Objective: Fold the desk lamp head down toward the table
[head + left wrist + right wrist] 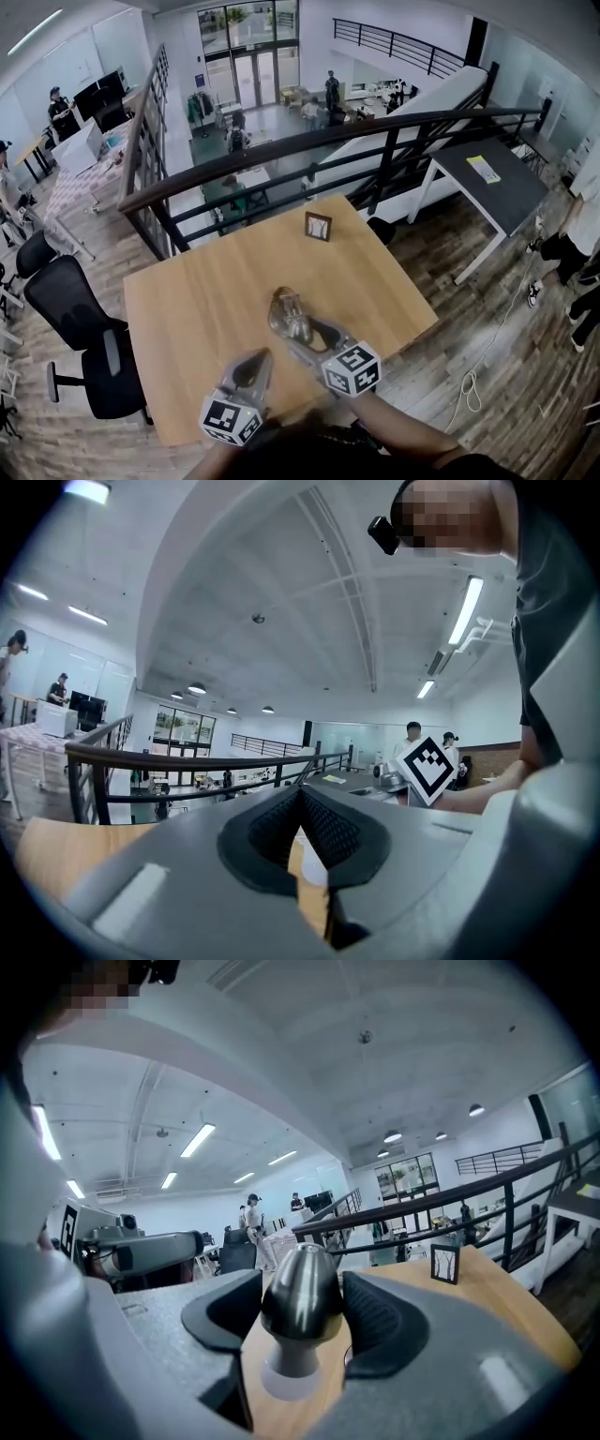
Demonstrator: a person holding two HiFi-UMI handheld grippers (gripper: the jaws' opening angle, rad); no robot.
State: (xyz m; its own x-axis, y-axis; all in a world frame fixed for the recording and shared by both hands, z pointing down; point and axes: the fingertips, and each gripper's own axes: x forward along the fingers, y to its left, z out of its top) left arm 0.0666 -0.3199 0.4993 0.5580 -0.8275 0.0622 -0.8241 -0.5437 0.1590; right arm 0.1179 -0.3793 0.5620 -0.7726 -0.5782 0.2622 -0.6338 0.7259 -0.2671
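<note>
One hand-held gripper wide around lamp

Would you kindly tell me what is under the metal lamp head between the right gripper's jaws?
A pale collar joins the lamp head from below, over the wooden table. The right gripper covers anything lower.

The table is viewed steeply from overhead in the head view. Both gripper views are set low above its top and aimed nearly level toward the railing, the right one close behind the lamp head. The picture frame is shared by the head and right gripper views.
</note>
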